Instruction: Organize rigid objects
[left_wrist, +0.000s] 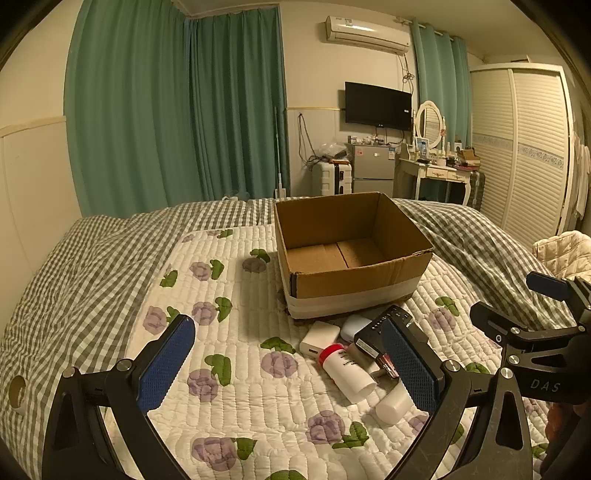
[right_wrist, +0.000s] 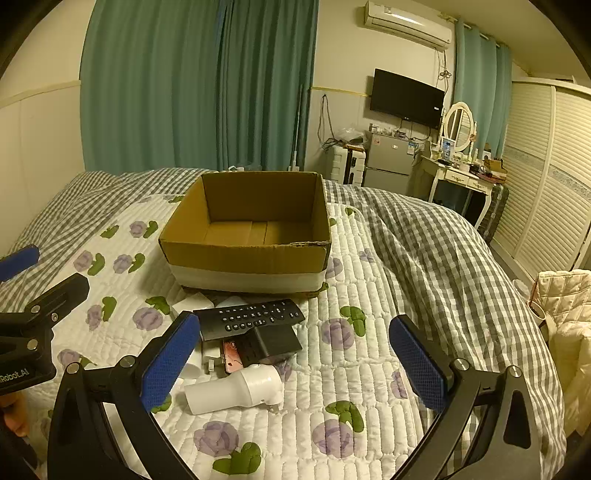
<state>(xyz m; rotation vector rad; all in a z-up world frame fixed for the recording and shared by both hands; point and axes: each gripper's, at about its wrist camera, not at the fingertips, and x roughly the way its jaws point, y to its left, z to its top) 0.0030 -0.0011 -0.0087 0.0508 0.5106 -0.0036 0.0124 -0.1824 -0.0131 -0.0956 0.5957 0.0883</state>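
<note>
Progress at zero, judging by the open brown cardboard box with a white band round its base (right_wrist: 247, 236): bare inside, nothing packed yet. Still to go in, all heaped on the quilt just in front of the box at about 6 o'clock from it: long black remote control with rows of buttons (right_wrist: 251, 317), black block-shaped adapter (right_wrist: 273, 343), white plastic bottle with a red cap (left_wrist: 345, 373), white cylindrical plastic device lying on its side (right_wrist: 236, 391), white square charger (left_wrist: 319, 338), plus smaller bits too buried to name. Left gripper (left_wrist: 291, 365) spread wide, holding nothing, pile at its 2 o'clock. Right gripper (right_wrist: 295, 363) likewise agape and unloaded, pile at its 10 o'clock.

Underneath, white quilted bedspread with purple flowers (right_wrist: 332, 369) over grey gingham bedding (right_wrist: 424, 251). Beyond, at 12 o'clock, teal curtains (right_wrist: 192, 85), wall-mounted black television (right_wrist: 406, 98), white air conditioner (right_wrist: 406, 24); louvred white wardrobe (right_wrist: 546, 177) at 3 o'clock.
</note>
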